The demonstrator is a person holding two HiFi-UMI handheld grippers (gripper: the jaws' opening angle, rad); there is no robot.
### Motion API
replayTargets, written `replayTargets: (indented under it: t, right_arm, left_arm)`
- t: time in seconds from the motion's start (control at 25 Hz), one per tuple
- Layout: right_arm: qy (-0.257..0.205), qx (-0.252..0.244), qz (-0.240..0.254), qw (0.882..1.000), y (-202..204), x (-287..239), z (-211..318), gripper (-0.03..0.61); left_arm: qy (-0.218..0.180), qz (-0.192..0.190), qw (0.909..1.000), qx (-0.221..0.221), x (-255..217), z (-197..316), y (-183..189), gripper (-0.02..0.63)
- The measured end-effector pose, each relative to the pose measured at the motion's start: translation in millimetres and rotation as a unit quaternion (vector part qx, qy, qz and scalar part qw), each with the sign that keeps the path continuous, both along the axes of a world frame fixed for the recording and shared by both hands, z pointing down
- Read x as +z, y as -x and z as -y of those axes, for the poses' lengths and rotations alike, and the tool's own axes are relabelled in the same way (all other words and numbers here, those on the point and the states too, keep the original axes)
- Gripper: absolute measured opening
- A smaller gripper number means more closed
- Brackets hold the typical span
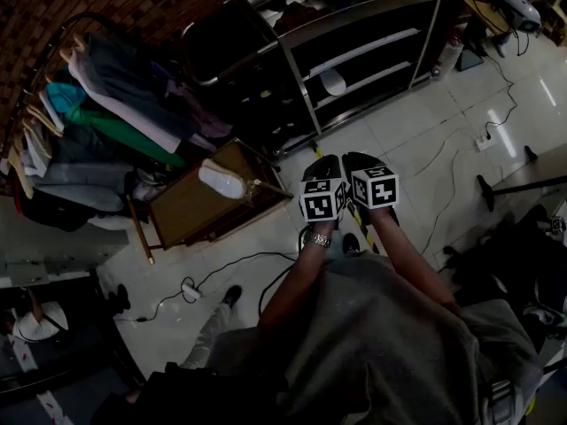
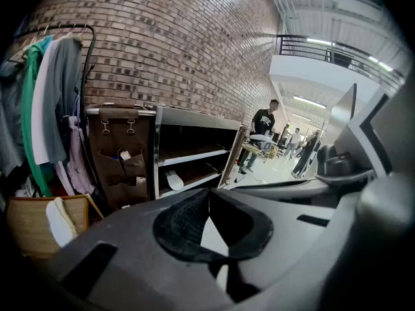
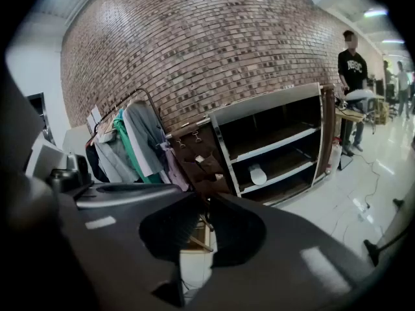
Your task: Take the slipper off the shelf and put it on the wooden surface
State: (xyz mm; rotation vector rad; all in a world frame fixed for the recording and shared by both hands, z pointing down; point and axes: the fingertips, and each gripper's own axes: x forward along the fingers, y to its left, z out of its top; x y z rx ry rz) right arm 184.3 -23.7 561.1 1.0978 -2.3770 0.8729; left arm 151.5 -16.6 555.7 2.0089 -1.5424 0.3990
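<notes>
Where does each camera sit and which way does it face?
Head view: on the person's head, looking steeply down at the shelf; both forearms, left gripper and right gripper show.
Left gripper view: rides that gripper, faces the shelf; own shut jaws show.
Right gripper view: likewise, own shut jaws.
Shared: the slipper on the shelf.

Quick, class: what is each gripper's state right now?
Left gripper: closed, holding nothing.
Right gripper: closed, holding nothing.

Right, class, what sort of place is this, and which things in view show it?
Probably a large indoor workspace staged like a home corner: a brick wall, a loaded clothes rack beside a shoe shelf, and a railed upper walkway.
</notes>
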Motion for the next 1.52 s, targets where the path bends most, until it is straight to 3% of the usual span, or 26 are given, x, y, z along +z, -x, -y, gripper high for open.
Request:
replayTargets:
  t: [0.24, 0.52, 0.68, 0.92, 1.12, 1.28, 1.52]
  right_arm:
    - [0.005, 0.031, 0.032, 0.999, 21, -16, 58, 0.021]
    - [-0.017, 0.053, -0.001, 0.998, 50, -24, 124, 0.021]
    - [-0.022, 0.035, -0.044, 0.998, 59, -10, 135, 0.018]
    - [0.019, 0.026, -0.071, 0.997, 67, 29, 155, 0.02]
    - [0.032, 0.023, -0.062, 0.997, 64, 52, 193, 0.02]
    - [0.054, 0.013, -0.055, 0.997, 53, 76, 228, 0.007]
    - [0.041, 0.003, -0.025, 0.999, 54, 98, 297, 0.014]
  left_arm:
    - [-0.017, -0.021, 0.9989, 0.039, -3, 58, 10, 0.0]
    - [-0.035, -0.021, 0.9973, 0.061, -21, 129, 49, 0.0]
    - [-0.008, -0.03, 0.998, 0.055, 4, 148, 58, 0.002]
    - [0.023, -0.042, 0.9977, 0.048, 34, 176, 63, 0.003]
    - [0.043, -0.056, 0.9969, 0.036, 58, 216, 60, 0.003]
    - [0.049, -0.033, 0.9972, 0.046, 67, 247, 50, 0.003]
    - [0.051, -0.018, 0.9982, 0.025, 86, 308, 55, 0.003]
